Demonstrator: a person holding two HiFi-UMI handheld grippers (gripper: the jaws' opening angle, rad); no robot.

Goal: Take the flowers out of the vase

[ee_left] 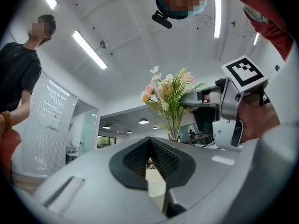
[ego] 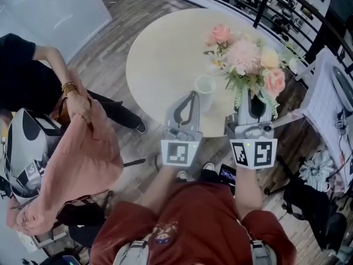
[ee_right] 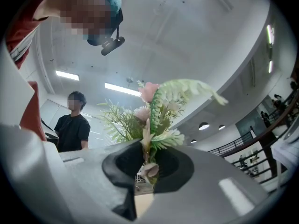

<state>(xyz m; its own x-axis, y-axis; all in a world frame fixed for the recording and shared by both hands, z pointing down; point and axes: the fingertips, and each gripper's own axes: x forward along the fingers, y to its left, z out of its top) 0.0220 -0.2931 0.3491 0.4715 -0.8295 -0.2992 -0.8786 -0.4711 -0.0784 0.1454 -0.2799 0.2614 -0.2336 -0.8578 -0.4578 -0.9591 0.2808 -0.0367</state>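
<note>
A bouquet of pink, cream and white flowers (ego: 249, 59) with green fronds hangs over the right side of the round table (ego: 160, 54). My right gripper (ego: 251, 99) is shut on its stems (ee_right: 147, 146), low in the bunch; the blooms (ee_right: 154, 106) rise above the jaws. A white cup-like vase (ego: 204, 87) stands on the table left of the bouquet, and its inside looks empty. My left gripper (ego: 190, 97) hovers just near of the vase, shut, with nothing between its jaws (ee_left: 150, 146). From the left gripper view the bouquet (ee_left: 170, 94) shows with the right gripper (ee_left: 205, 97) clamped at its side.
A person in a black top (ego: 25, 70) holds a pink cloth (ego: 77, 159) at the left, close to the table. A black railing (ego: 287, 4) runs behind the table. A white mesh chair (ego: 325, 104) and bags (ego: 317, 170) stand at the right.
</note>
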